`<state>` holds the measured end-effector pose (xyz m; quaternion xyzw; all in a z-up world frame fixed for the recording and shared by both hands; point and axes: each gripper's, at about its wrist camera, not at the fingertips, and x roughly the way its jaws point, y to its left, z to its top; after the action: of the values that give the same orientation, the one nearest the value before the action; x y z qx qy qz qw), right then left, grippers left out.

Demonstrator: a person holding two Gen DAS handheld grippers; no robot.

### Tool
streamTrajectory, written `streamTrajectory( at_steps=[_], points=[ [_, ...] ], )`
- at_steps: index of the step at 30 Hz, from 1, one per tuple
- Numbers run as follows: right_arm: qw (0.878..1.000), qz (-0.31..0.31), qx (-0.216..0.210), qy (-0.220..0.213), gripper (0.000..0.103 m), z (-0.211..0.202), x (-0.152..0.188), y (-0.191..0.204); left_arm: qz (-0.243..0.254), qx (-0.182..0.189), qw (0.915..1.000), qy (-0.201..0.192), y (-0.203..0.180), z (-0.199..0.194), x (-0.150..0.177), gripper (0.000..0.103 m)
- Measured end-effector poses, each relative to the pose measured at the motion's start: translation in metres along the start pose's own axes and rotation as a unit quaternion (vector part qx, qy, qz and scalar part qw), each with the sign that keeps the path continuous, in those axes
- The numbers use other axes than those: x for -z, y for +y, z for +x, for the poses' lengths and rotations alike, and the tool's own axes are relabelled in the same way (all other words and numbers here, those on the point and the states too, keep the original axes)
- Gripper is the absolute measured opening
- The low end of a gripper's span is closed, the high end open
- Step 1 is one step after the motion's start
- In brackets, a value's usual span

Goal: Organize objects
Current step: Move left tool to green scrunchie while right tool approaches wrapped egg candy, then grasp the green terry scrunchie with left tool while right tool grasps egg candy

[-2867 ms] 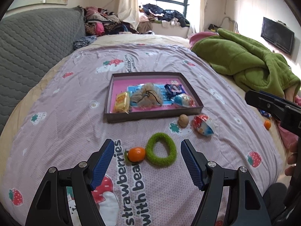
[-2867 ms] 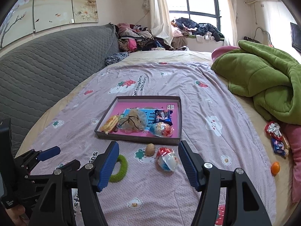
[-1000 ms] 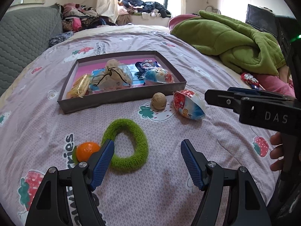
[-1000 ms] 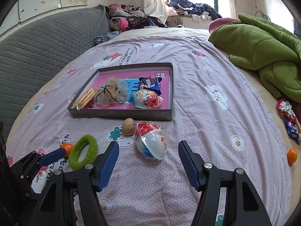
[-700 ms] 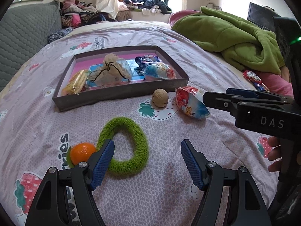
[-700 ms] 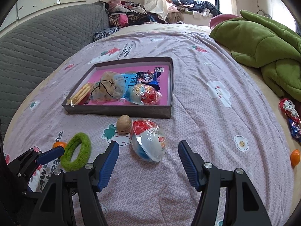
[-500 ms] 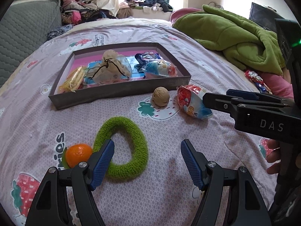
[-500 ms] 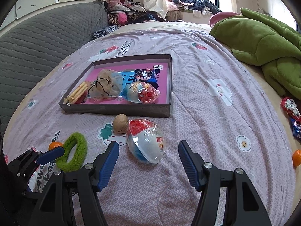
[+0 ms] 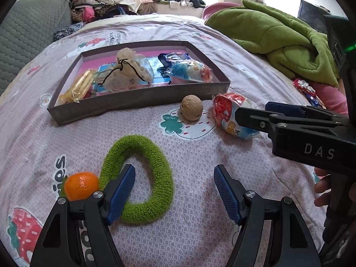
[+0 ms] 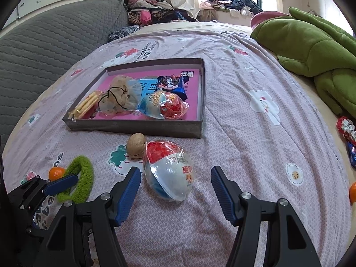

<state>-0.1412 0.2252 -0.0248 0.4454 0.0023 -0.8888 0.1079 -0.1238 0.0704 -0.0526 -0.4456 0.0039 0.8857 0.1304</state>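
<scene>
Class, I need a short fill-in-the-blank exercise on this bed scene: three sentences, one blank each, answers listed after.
1. The fuzzy ring lying on the bedspread is ____ in colour.
2. The walnut sits ____ the grey tray, not in it.
3. Both grippers, left and right, are ____.

Answers: green; outside; open

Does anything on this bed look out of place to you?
Yes. Several things lie loose on the bedspread beside the tray: a walnut, a wrapped toy egg, a green ring and a small orange. More wrapped snacks and another orange sit stray near the bed's edge.
</scene>
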Motion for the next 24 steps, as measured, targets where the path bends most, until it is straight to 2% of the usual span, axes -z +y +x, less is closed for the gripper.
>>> streamTrajectory(
  at_steps=[12,20,24],
  points=[
    [1.000,-0.016,0.000,0.010,0.065,0.021,-0.002,0.003,-0.008,-0.006,0.9999,0.010,0.006,0.012,-0.004,0.070],
    [1.000,-0.019,-0.004,0.010,0.065,0.028,-0.003,0.006,-0.015,-0.006,0.9998,0.011,0.011,0.016,-0.009,0.056],
    [1.000,-0.019,-0.005,0.012,0.065,0.031,-0.003,0.005,-0.010,-0.011,0.9998,0.013,0.009,0.018,-0.010,0.054]
  ],
)
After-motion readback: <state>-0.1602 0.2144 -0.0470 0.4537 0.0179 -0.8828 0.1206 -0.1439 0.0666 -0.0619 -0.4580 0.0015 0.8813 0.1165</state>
